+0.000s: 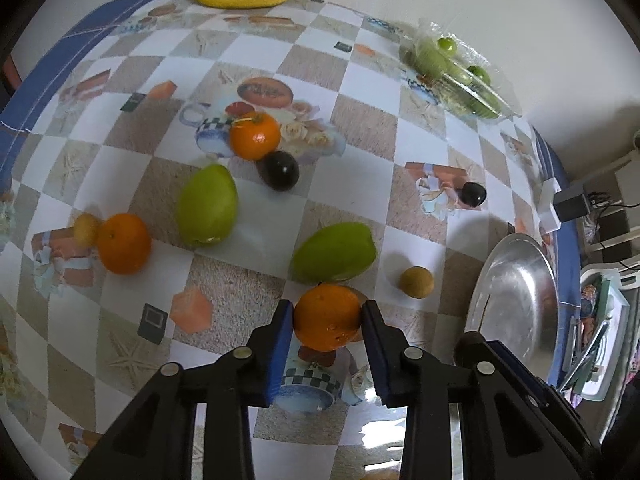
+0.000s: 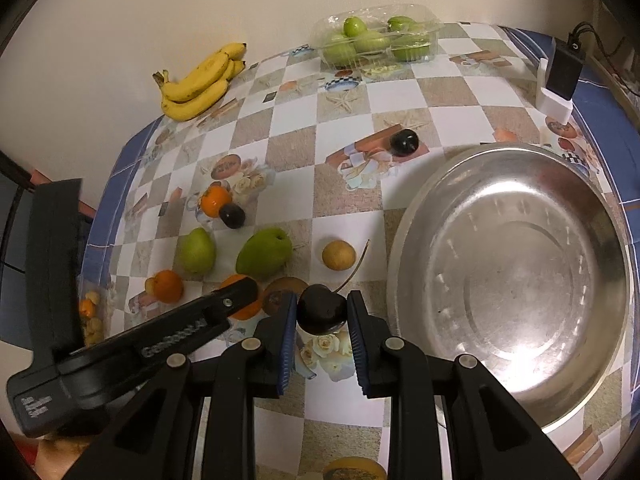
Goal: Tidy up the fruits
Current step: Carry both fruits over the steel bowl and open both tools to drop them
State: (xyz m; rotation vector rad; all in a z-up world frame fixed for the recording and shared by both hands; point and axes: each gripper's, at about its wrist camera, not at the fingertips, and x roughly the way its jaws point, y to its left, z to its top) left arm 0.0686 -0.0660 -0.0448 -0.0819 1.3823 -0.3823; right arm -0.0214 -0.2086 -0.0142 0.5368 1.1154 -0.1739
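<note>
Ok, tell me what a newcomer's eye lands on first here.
Two blue-padded grippers, each closed on fruit: the left gripper pinches an orange, the right gripper a dark cherry with its stem up. Beside them to the right sits a big steel bowl, nothing in it. Bananas lie by the far wall.

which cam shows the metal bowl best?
Right wrist. The metal bowl fills its right half, the rim almost whole and the inside empty, beside the right gripper shut on a dark cherry. Left wrist catches it only as a foreshortened sliver at the right edge.
</note>
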